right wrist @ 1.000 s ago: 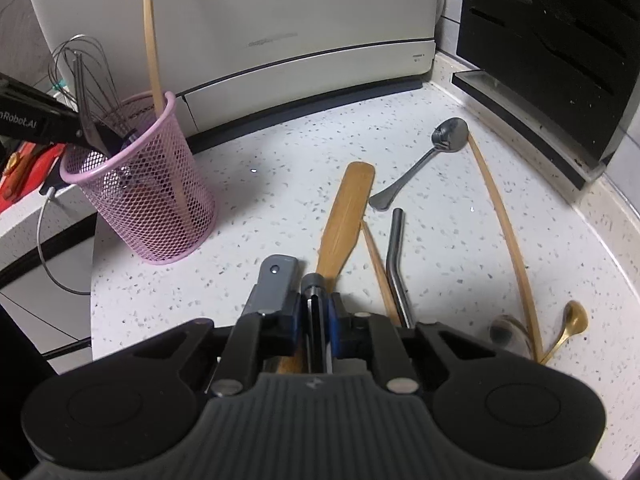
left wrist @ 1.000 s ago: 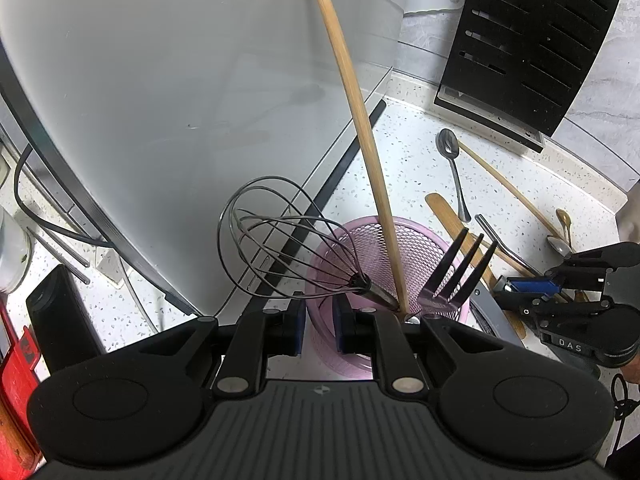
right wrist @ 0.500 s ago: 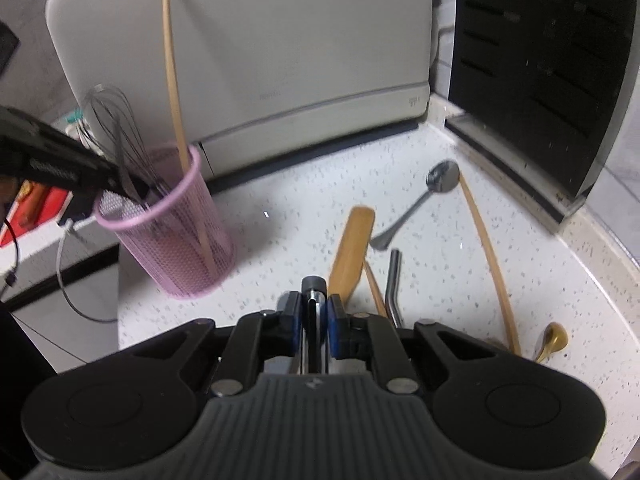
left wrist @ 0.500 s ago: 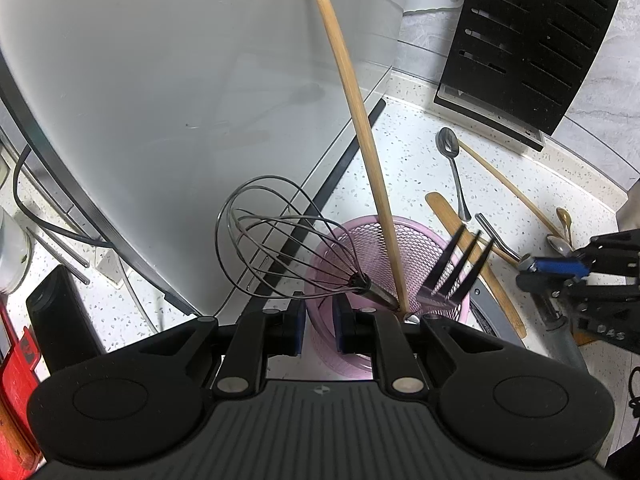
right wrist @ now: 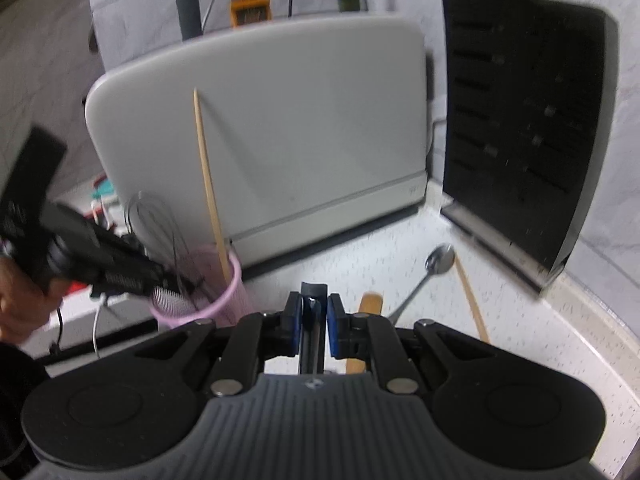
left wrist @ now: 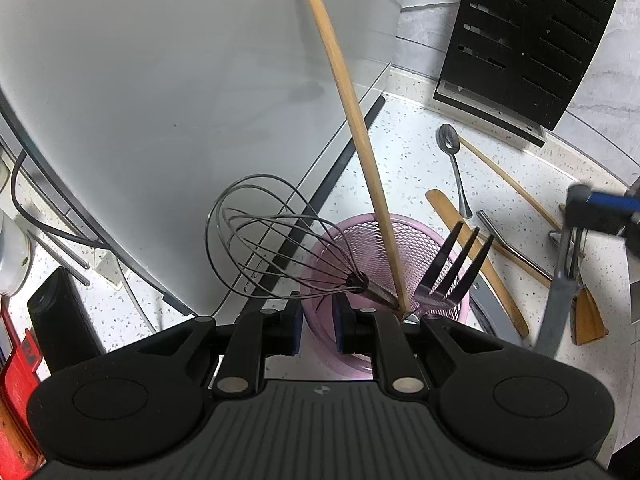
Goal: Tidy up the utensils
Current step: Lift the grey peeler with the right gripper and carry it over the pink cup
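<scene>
- The right gripper (right wrist: 313,322) has its blue pads squeezed tight on a thin grey metal tool (right wrist: 311,344). The tool stands up between the pads, and its flat grey handle (left wrist: 554,312) hangs down below the claw. I cannot tell what kind of tool it is.
- This claw is up in the air, above the white speckled counter (right wrist: 520,320).
- The left gripper (left wrist: 318,322) has its blue pads close together on the near rim of the pink mesh cup (left wrist: 416,240). It looks like it is pinching the rim, but the rim is partly hidden there.
- A hand (right wrist: 24,300) holds the left claw from the side.
- Inside the pink cup stand a wire whisk (left wrist: 272,240), a long thin wooden stick (left wrist: 348,92) and a black plastic fork (left wrist: 456,260).
- The stick leans up against the big white box-shaped machine (left wrist: 160,80) behind the cup.
- On the counter past the cup lie a shiny metal spoon (left wrist: 452,152), a flat wooden spatula (left wrist: 480,264), a bent metal straw (left wrist: 512,244) and another long wooden stick (left wrist: 508,180).
- A black knife block with slots (left wrist: 528,32) stands at the back, near the wall.
- A black bottle (left wrist: 60,312) stands far off to the left side.
</scene>
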A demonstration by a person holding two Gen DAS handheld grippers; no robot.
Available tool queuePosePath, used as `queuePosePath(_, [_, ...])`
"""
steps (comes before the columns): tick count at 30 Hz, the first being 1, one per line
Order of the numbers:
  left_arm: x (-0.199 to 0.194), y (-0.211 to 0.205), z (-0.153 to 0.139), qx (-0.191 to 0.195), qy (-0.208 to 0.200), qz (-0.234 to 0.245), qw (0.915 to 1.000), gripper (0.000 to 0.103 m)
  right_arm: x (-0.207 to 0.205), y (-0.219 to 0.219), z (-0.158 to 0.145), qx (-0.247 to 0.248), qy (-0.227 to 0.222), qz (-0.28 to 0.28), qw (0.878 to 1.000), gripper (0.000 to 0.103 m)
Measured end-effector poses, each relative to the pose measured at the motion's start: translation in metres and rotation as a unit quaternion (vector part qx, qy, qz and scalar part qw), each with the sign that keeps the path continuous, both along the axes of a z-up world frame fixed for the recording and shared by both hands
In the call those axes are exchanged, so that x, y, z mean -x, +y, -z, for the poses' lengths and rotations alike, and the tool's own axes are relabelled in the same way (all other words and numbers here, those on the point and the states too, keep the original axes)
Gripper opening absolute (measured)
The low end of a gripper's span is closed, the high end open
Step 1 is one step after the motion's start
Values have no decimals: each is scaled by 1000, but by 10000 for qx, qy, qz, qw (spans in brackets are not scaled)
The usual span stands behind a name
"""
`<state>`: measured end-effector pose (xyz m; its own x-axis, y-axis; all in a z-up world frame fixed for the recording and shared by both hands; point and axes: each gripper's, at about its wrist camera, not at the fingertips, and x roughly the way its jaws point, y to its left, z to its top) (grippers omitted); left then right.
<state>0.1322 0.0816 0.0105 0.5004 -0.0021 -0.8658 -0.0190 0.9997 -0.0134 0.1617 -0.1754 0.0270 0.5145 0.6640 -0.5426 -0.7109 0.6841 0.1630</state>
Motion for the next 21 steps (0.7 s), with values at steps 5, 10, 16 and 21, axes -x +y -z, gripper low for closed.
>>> queuePosePath(5, [0, -2, 1, -26, 12, 31, 10000, 17, 2, 2, -17, -264, -194, 35, 9995, 10])
queuePosePath(10, [-2, -2, 2, -43, 35, 36, 10000, 17, 4, 3, -37, -599, -400, 129, 9973, 9])
queuePosePath(16, [-2, -2, 2, -38, 38, 49, 10000, 17, 7, 9, -59, -929, -672, 201, 9932, 4])
queuePosePath(21, [-1, 1, 2, 5, 33, 74, 10000, 17, 10, 15, -66, -1008, -742, 135, 9920, 3])
